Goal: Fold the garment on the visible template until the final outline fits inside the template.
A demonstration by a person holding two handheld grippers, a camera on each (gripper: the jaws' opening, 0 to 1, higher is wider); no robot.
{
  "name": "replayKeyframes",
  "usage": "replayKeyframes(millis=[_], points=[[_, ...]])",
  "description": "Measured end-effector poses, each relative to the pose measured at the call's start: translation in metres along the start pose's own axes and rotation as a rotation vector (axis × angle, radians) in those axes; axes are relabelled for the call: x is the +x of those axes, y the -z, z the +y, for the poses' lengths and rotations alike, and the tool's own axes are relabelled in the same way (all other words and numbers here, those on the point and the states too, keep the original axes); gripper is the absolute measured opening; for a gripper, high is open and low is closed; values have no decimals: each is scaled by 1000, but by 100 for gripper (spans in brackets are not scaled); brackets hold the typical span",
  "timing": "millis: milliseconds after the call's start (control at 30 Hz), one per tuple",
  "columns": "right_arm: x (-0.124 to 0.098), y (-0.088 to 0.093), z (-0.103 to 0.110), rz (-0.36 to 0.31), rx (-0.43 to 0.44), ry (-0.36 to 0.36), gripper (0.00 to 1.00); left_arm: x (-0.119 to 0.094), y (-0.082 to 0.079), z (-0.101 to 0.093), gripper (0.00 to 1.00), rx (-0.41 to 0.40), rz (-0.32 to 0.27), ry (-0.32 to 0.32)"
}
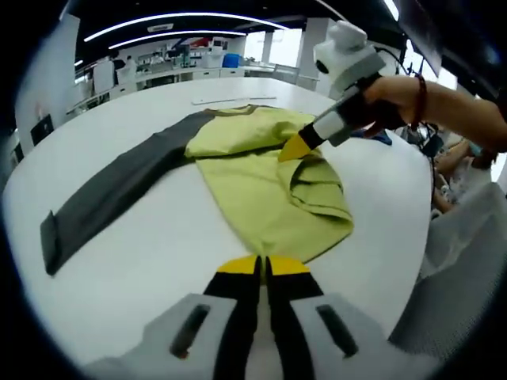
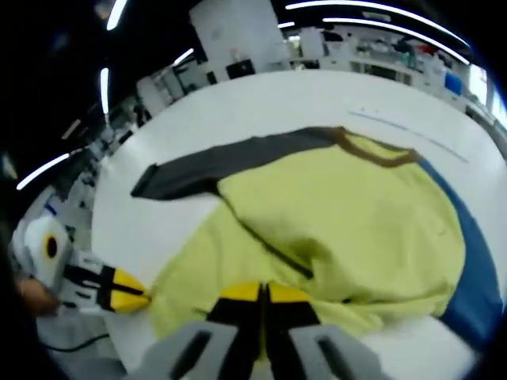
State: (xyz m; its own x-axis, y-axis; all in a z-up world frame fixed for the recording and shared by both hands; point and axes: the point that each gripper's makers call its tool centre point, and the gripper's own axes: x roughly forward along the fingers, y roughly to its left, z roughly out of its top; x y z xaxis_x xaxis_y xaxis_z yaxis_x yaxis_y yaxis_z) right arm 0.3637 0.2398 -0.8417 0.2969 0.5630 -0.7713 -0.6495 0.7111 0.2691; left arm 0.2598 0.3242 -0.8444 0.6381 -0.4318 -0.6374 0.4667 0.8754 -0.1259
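A yellow-green garment (image 1: 261, 190) with a dark grey sleeve (image 1: 111, 194) lies spread on the white round table (image 1: 119, 269). Its right side is folded in on itself. My left gripper (image 1: 262, 265) is shut, its yellow tips touching the near hem. My right gripper (image 1: 295, 147), held by a hand, comes in from the right and rests shut on a raised fold of the garment. In the right gripper view my right gripper (image 2: 265, 293) is shut over the garment (image 2: 333, 229), with the grey sleeve (image 2: 230, 162) beyond. The left gripper (image 2: 131, 299) sits at the hem. A blue template (image 2: 475, 269) shows under the garment's right edge.
The table's edge (image 1: 420, 237) curves close on the right, where a person sits. A thin strip (image 1: 230, 100) lies at the table's far side. Benches and equipment stand beyond the table.
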Motion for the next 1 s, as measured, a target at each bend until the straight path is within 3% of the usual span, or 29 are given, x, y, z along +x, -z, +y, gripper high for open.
replayKeyframes(millis=[33, 100, 167, 233, 400, 567, 1000], points=[[-1, 0, 2, -2, -28, -24, 0, 0, 0, 0, 0, 2, 0, 0], [-4, -4, 3, -28, 8, -46, 1, 0, 0, 0, 0, 1, 0, -1], [-9, -13, 10, -80, 58, -88, 11, 0, 0, 0, 0, 8, -1, -1], [-18, -17, 11, -95, 57, -80, 19, 0, 0, 1, 0, 6, -1, -1], [-34, -18, 17, -107, 33, -94, 24, 0, -1, 1, 0, 9, 0, -2], [-51, 0, 17, -76, 0, -79, 30, 0, -1, 1, 0, 18, 1, -4], [-63, 41, 21, -44, 22, -109, 25, 0, 0, 2, 0, 36, 3, -9]])
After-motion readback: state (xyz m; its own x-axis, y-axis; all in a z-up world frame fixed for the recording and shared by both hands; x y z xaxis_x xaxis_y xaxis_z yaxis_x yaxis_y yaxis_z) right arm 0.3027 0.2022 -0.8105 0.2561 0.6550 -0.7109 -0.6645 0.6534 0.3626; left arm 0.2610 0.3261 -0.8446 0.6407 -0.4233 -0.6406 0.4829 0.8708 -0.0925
